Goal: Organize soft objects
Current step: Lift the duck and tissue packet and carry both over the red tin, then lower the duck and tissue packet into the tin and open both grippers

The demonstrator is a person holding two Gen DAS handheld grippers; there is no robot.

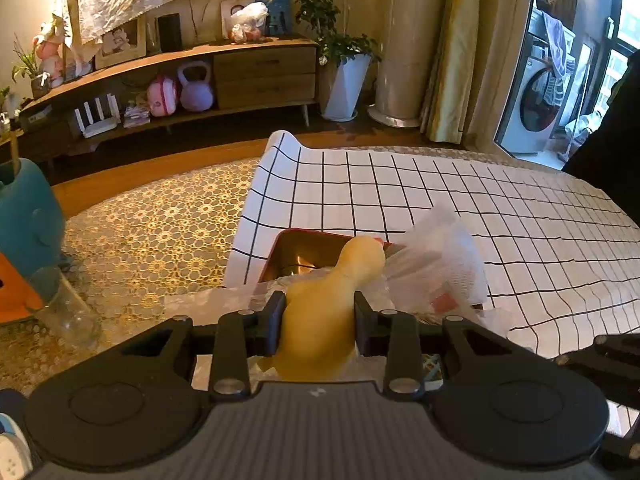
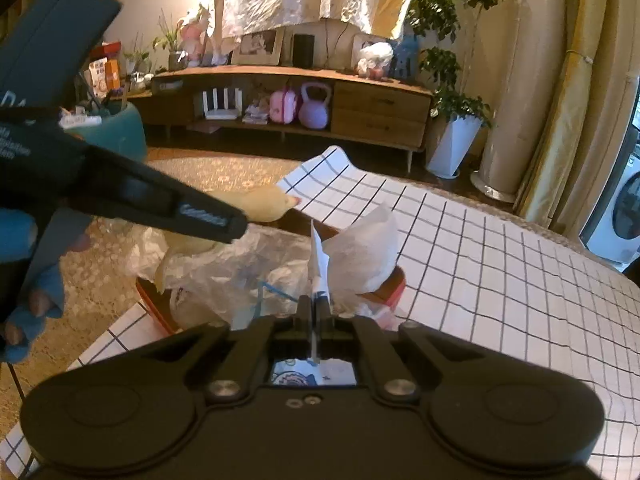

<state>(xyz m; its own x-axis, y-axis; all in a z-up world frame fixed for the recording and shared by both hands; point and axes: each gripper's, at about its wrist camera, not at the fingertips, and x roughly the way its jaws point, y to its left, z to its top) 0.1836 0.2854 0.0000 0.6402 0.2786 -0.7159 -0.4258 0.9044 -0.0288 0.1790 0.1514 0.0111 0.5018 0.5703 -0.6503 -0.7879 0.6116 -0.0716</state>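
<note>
My left gripper (image 1: pixel 319 312) is shut on a yellow soft duck toy (image 1: pixel 332 292) and holds it above a red-rimmed tin box (image 1: pixel 304 252). The duck's head (image 2: pixel 270 206) also shows in the right wrist view, behind the left gripper's arm (image 2: pixel 160 200). My right gripper (image 2: pixel 315 306) is shut on a white plastic bag (image 2: pixel 360 256) that bulges over the box (image 2: pixel 394 294); the bag also shows in the left wrist view (image 1: pixel 436 264). More crumpled clear plastic (image 2: pixel 240 268) lies in the box.
The box stands on a white cloth with a black grid (image 1: pixel 460 208) over a gold lace table cover (image 1: pixel 160 224). A teal container (image 1: pixel 24 216) and a glass jar (image 1: pixel 70 312) are at the left. A wooden sideboard (image 1: pixel 240 76) stands behind.
</note>
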